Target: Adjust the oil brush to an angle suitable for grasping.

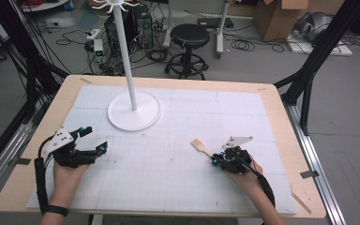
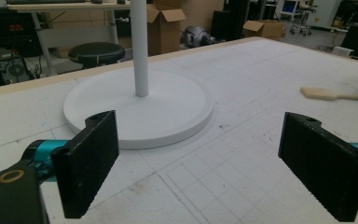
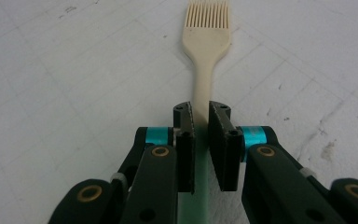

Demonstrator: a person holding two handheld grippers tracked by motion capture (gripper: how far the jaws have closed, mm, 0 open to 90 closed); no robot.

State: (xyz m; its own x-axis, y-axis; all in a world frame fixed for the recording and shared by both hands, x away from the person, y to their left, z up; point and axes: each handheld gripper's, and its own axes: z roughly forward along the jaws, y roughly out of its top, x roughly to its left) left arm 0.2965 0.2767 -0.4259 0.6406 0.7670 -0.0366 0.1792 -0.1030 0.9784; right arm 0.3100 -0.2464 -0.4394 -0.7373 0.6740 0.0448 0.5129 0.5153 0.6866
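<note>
Right gripper (image 3: 201, 116) clamps the brush (image 3: 204, 56) by its handle on the counter (image 1: 178, 173).
The brush lies flat with its cream bristle end pointing away; the left gripper (image 2: 200, 158) has its jaws wide apart, near the white stand (image 2: 140, 102).

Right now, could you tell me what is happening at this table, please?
A person works at the table with a handheld gripper in each hand. The right gripper has its jaws closed around the handle of a cream-coloured brush, which lies flat on the white gridded mat with its bristles pointing away. The left gripper is open and holds nothing, hovering over the mat and facing the white stand, whose round base sits near the far side.
</note>
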